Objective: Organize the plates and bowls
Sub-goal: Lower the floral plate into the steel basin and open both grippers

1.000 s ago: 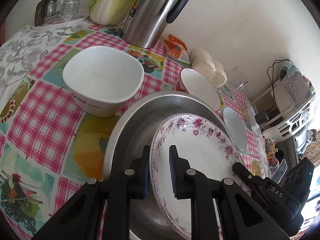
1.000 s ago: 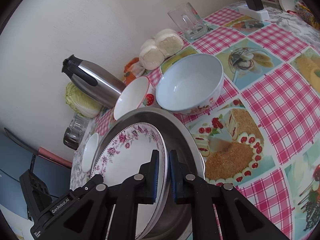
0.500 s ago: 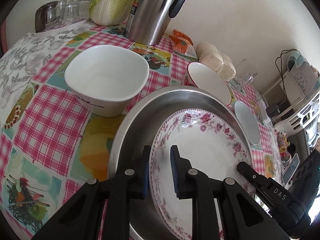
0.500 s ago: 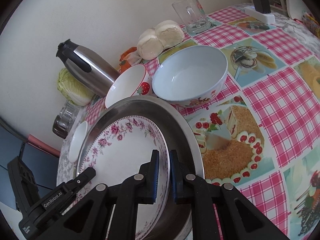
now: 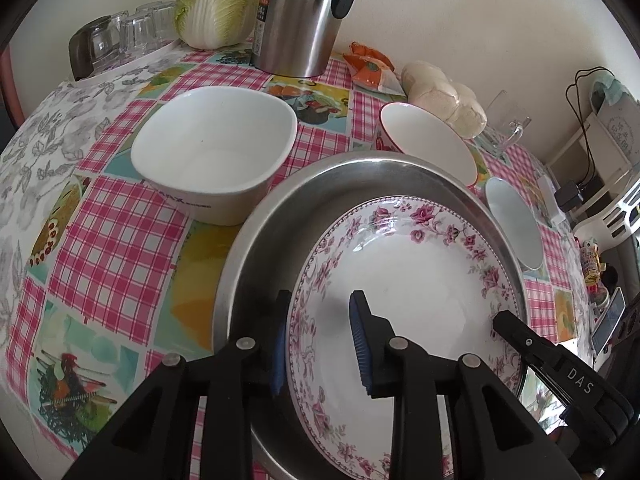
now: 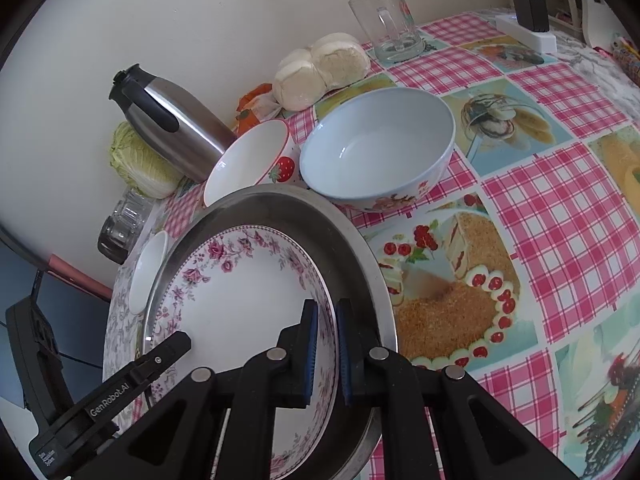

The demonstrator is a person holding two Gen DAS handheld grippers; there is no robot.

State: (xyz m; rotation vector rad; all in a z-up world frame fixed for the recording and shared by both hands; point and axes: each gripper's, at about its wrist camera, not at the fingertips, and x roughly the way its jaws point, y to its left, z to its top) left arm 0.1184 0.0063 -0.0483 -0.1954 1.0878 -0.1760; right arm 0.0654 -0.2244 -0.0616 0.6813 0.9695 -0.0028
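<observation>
With the white, pink-flowered plate point(image 5: 408, 292) now lying in the round steel tray point(image 5: 320, 184), the left tool point(image 5: 320, 340) is spreading off its rim while the right tool point(image 6: 326, 354) pinches the opposite rim, so next it should let go before the bowls beyond on the checked surface point(image 6: 560, 208).

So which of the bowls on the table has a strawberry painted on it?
The small red-rimmed bowl, between the steel jug and the big pale-blue bowl. The pale-blue one carries flowers instead; the squarish white bowl only grey lettering.
</observation>
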